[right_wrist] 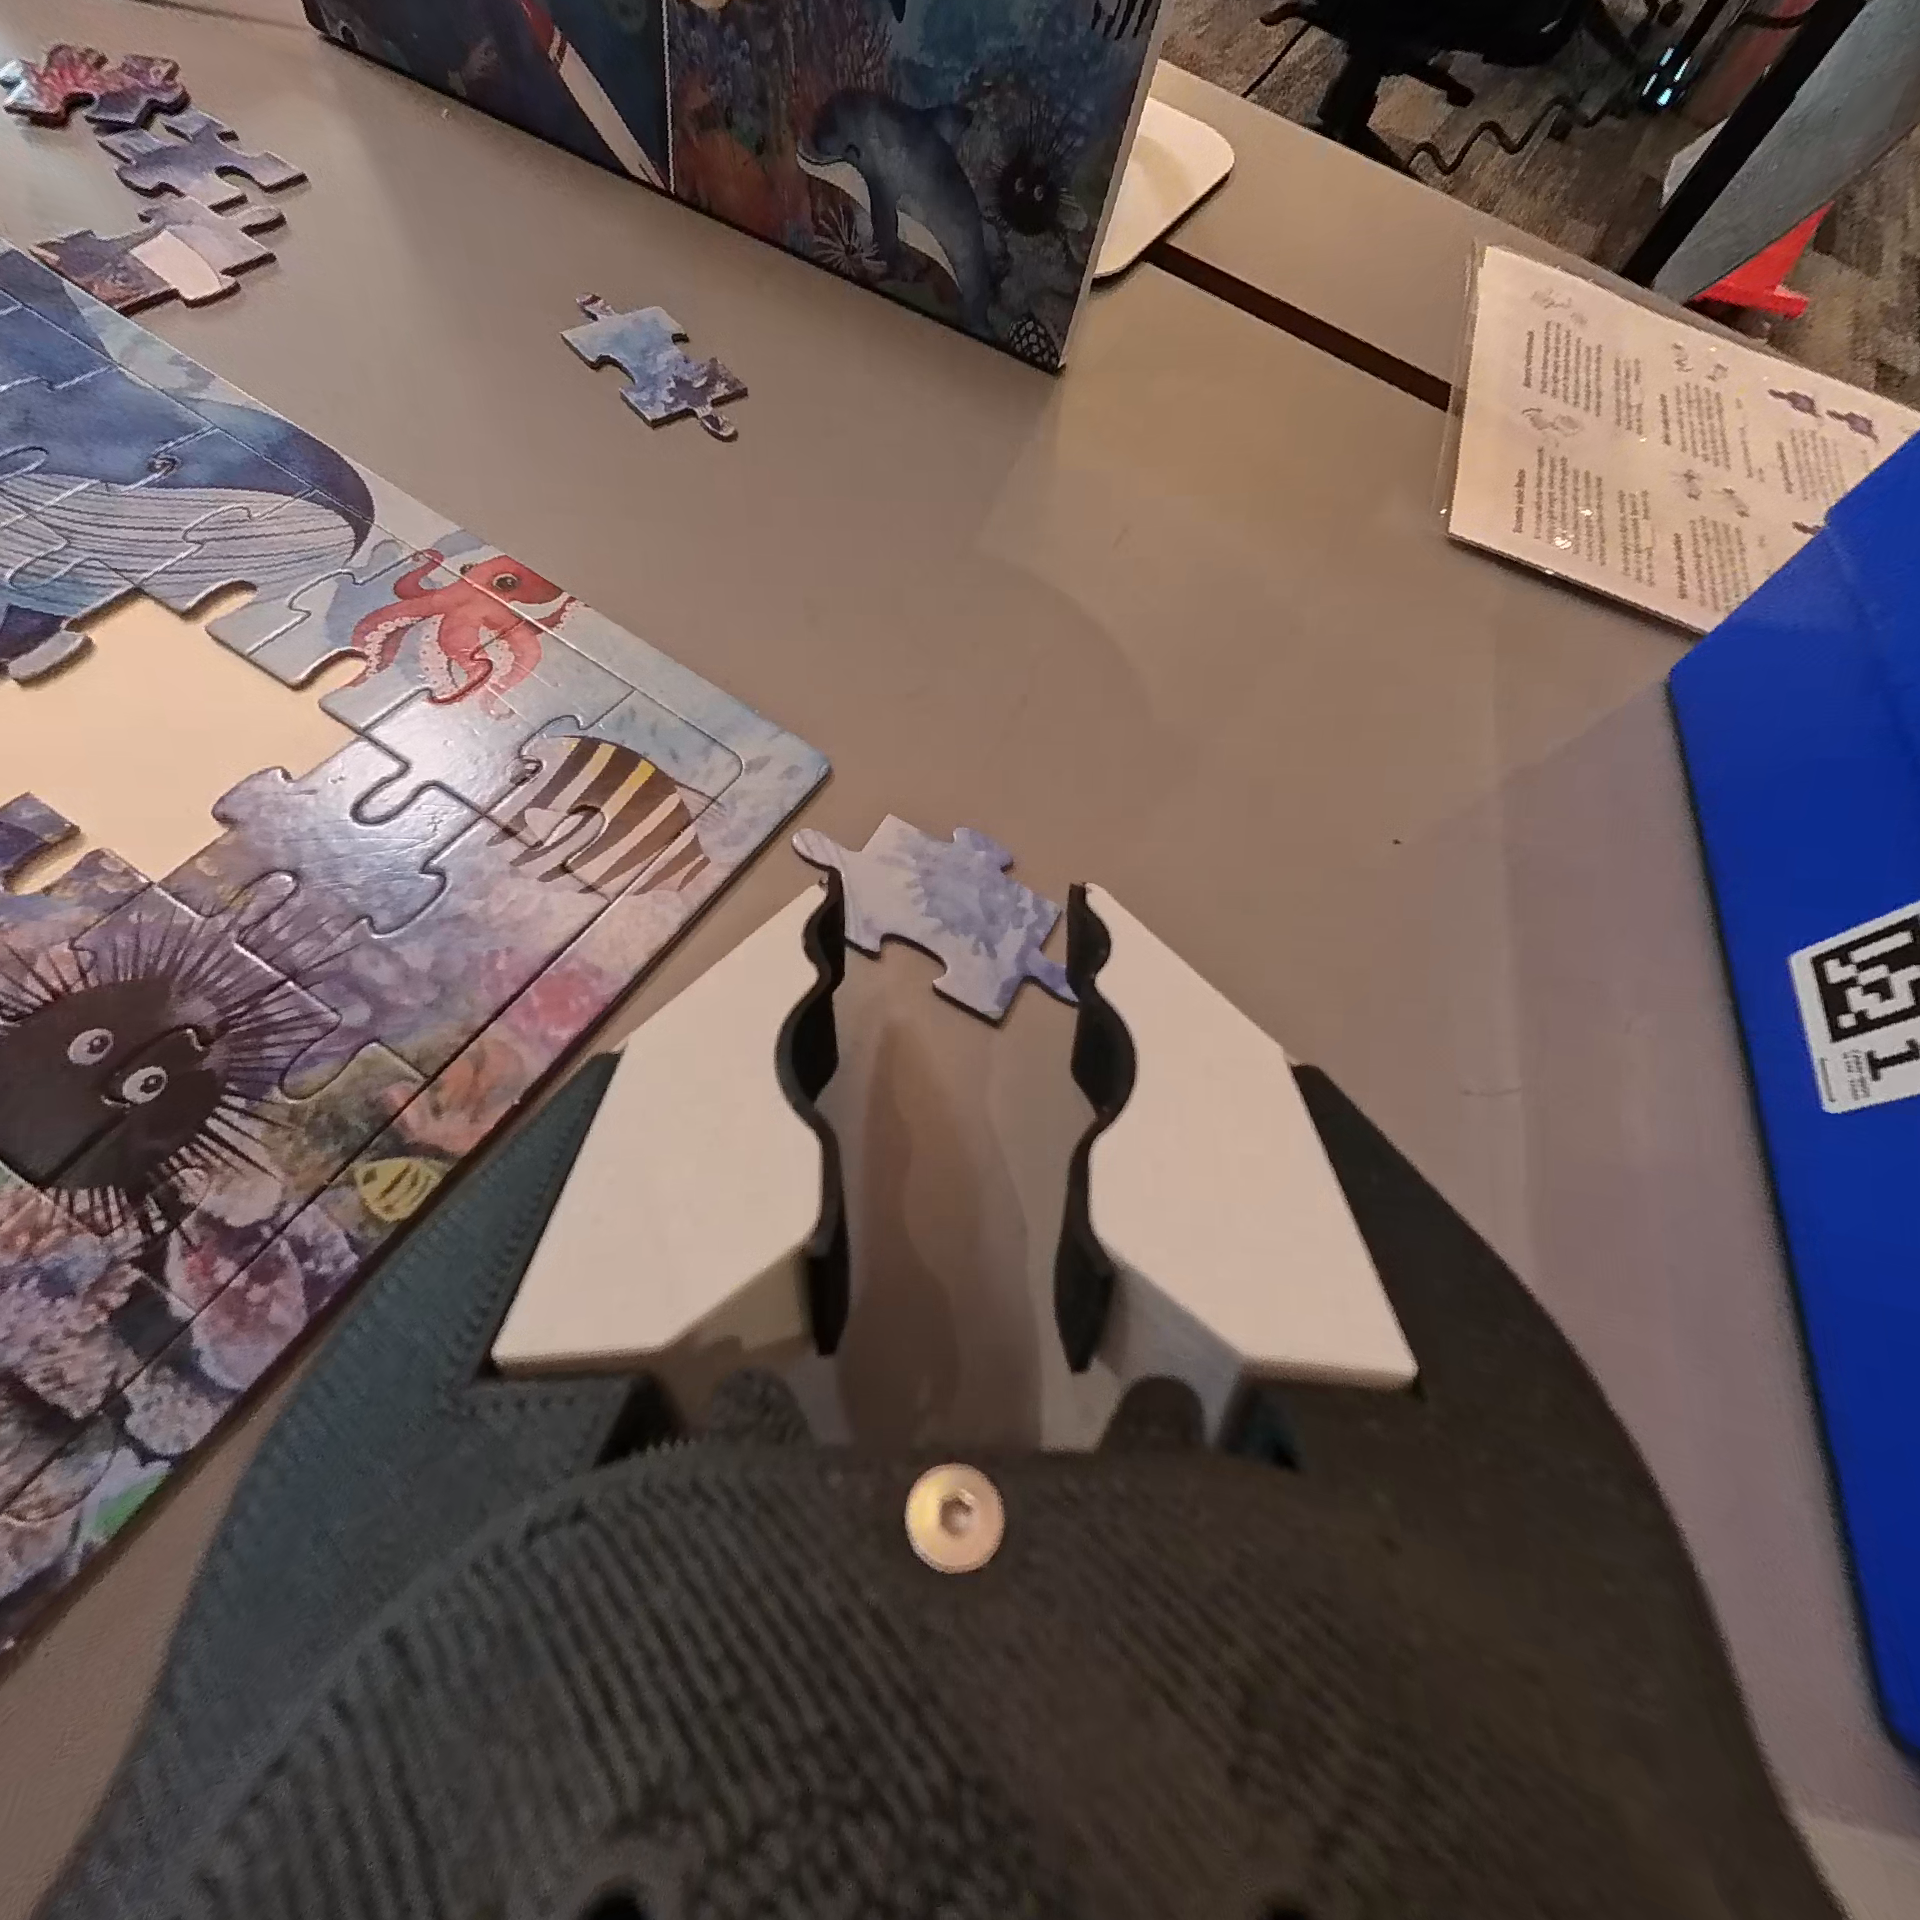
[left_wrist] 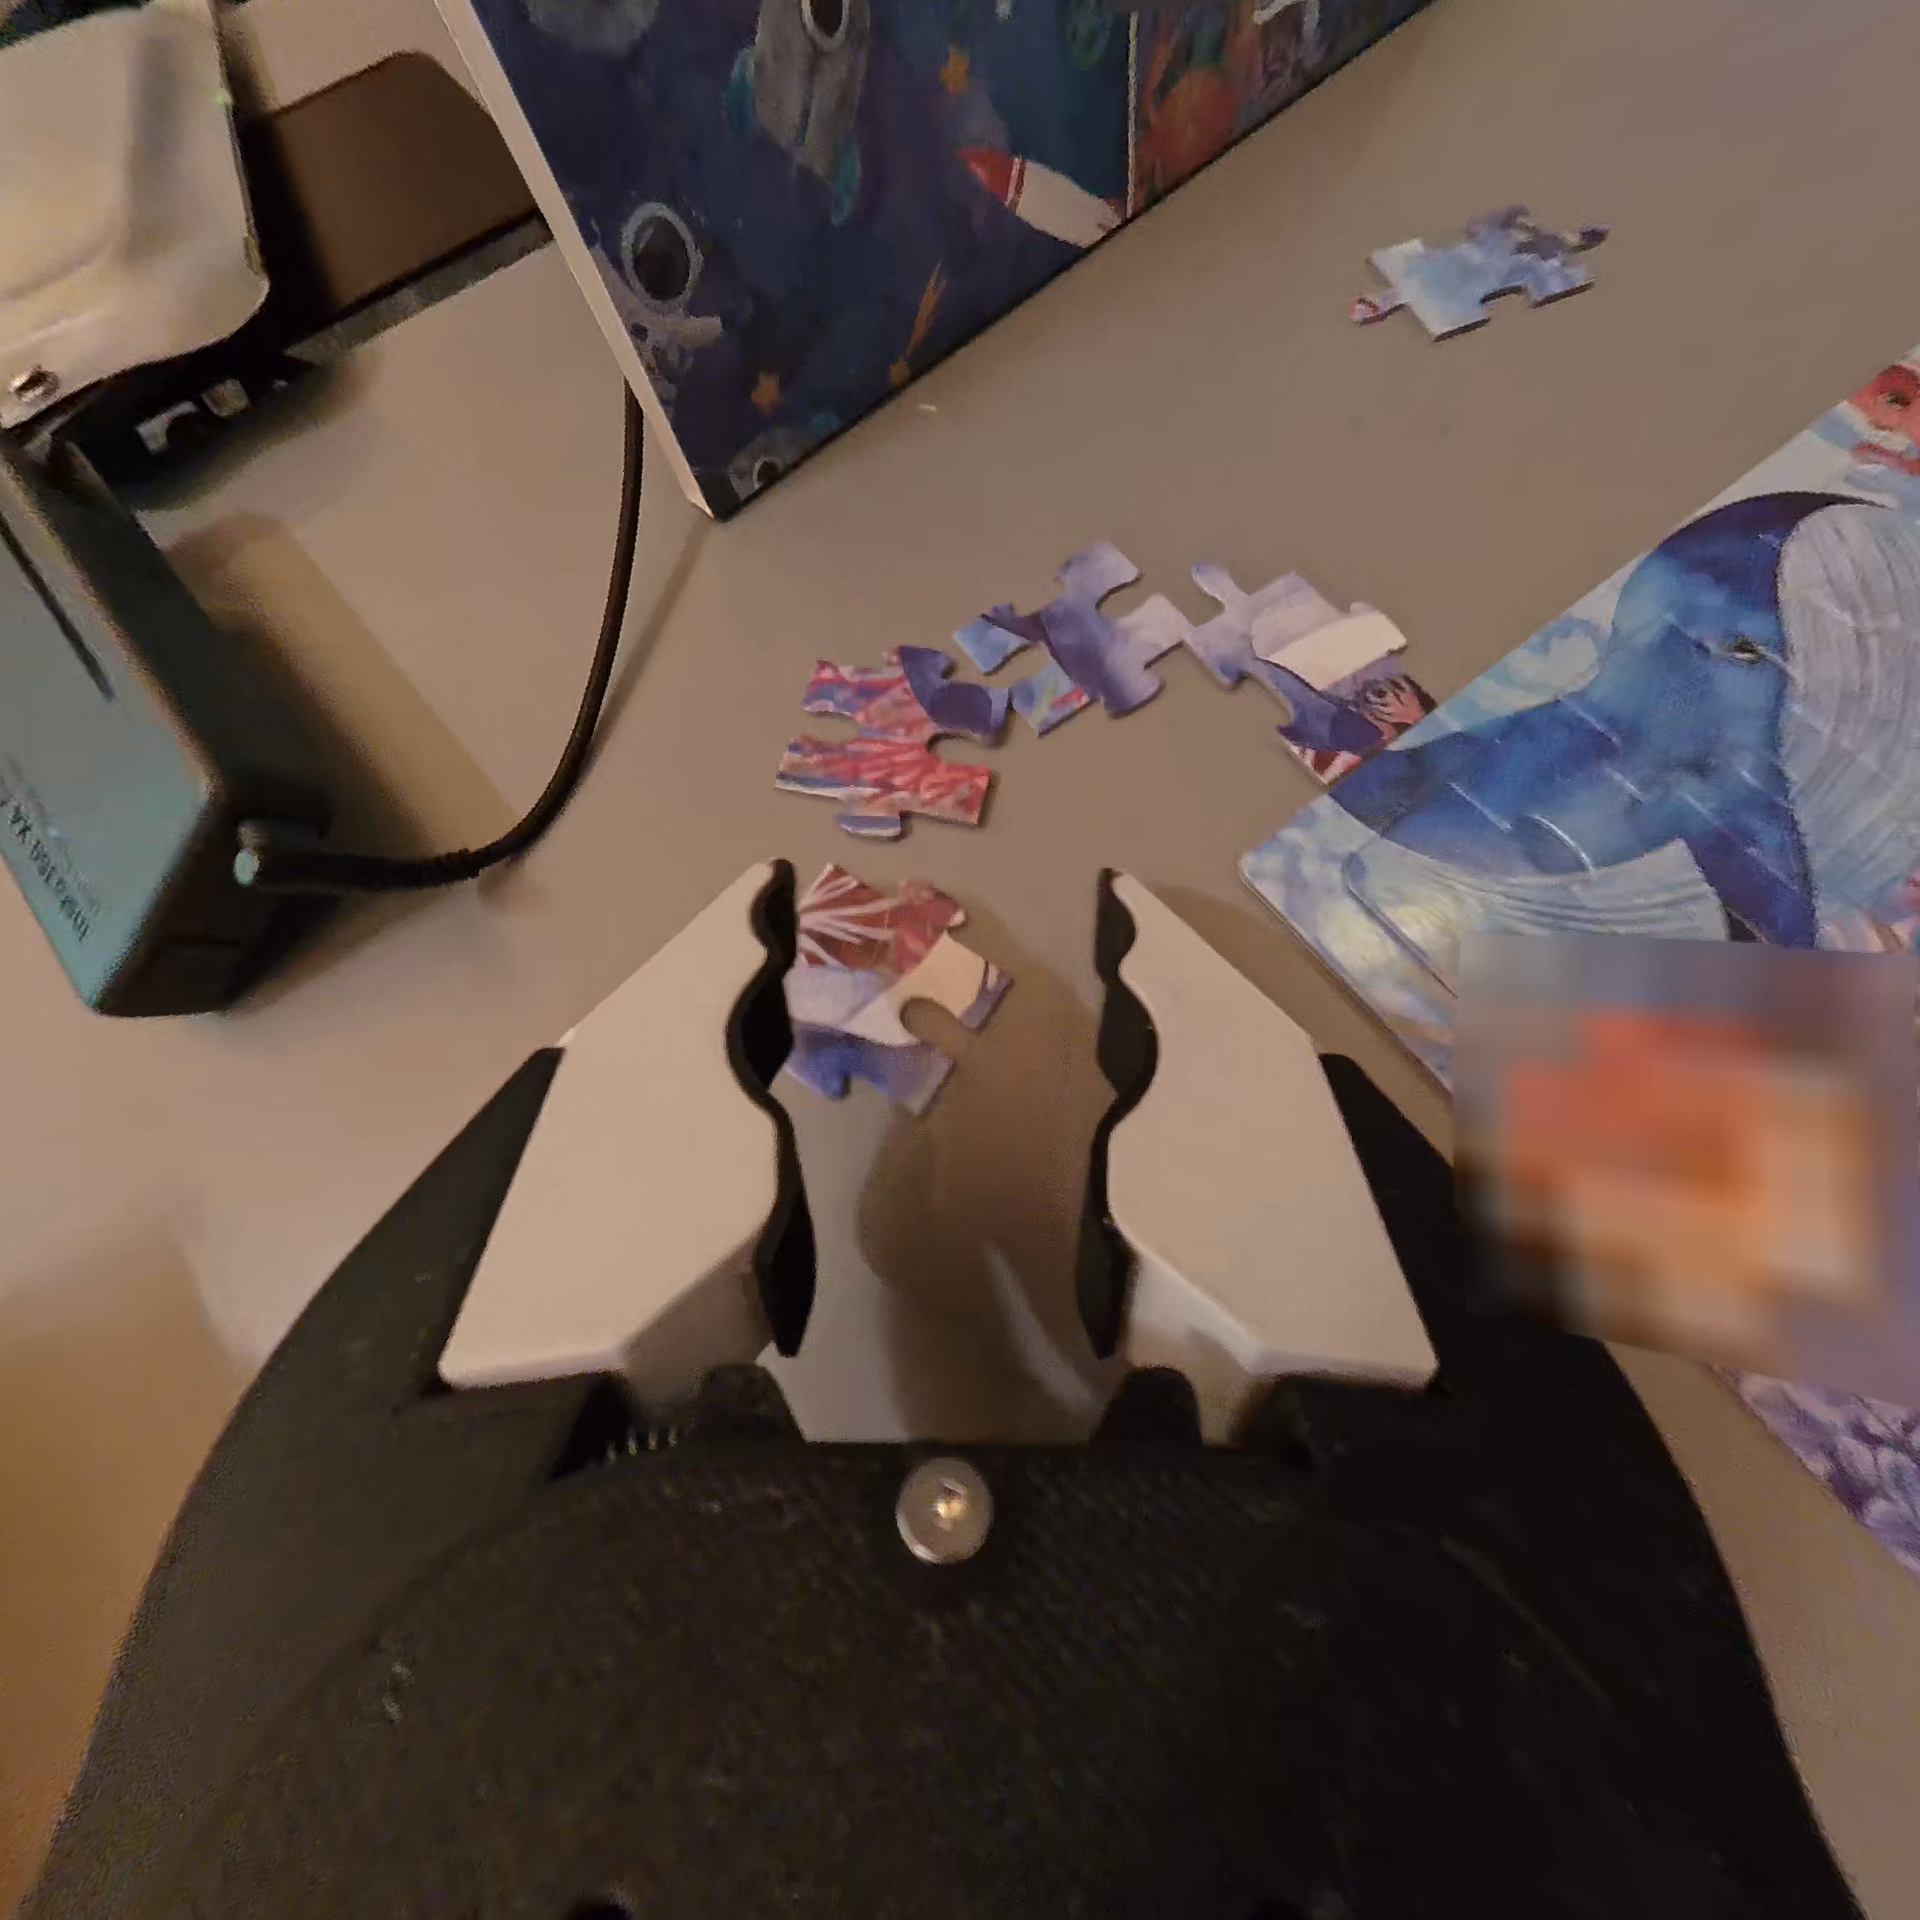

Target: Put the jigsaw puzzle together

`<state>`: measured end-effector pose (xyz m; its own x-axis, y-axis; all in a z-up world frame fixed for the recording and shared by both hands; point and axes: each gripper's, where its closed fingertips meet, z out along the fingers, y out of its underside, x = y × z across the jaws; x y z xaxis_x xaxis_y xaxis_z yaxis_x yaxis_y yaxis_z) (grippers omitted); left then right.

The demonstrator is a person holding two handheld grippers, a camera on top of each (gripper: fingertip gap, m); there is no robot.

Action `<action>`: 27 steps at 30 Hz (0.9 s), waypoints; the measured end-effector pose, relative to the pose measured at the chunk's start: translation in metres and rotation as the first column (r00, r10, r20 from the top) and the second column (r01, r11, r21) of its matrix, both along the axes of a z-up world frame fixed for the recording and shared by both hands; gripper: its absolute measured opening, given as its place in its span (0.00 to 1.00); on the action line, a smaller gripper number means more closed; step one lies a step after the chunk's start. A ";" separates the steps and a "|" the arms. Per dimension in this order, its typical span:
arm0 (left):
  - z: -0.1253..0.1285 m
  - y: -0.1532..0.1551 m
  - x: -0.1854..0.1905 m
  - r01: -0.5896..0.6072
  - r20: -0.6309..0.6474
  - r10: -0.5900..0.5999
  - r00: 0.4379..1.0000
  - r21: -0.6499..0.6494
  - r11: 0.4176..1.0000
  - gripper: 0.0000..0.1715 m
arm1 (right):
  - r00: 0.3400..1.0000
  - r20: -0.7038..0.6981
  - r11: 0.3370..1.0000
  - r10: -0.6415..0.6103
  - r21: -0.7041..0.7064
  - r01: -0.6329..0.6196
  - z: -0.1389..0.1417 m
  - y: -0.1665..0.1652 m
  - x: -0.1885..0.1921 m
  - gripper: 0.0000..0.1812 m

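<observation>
Two grippers, jaws parted — left gripper [left_wrist: 945, 894] over a red-and-blue piece [left_wrist: 883, 987], right gripper [right_wrist: 951, 899] around a pale blue piece [right_wrist: 951, 909], grip uncertain. Part-built puzzle [right_wrist: 436, 831] at frame left — upright puzzle box [right_wrist: 831, 156] top centre, blue folder [right_wrist: 1818, 987] right.

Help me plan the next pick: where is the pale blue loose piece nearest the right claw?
In the right wrist view, the pale blue piece lies on the table between the right claw's open fingertips, just right of the assembled puzzle's corner.

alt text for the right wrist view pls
An open claw hovers over a pale blue puzzle piece lying on a grey table. To its left lies the half-built sea-life puzzle, with a gap in the middle.
</observation>
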<state>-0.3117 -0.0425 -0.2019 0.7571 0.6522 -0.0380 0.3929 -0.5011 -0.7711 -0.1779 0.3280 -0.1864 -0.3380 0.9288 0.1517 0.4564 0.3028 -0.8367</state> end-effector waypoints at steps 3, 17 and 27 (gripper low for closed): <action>-0.013 0.000 -0.017 -0.021 0.037 0.025 0.999 -0.096 0.995 0.45 | 1.000 -0.008 1.000 0.002 -0.003 -0.002 0.001 0.000 0.001 0.23; 0.001 0.023 -0.018 0.084 0.045 -0.082 0.996 -0.040 0.996 0.26 | 1.000 -0.007 1.000 0.007 -0.008 -0.007 0.001 -0.001 0.001 0.23; 0.031 0.073 0.074 0.475 -0.064 -0.475 0.878 -0.016 0.880 0.26 | 1.000 -0.003 1.000 0.008 0.019 -0.008 -0.001 -0.002 0.001 0.23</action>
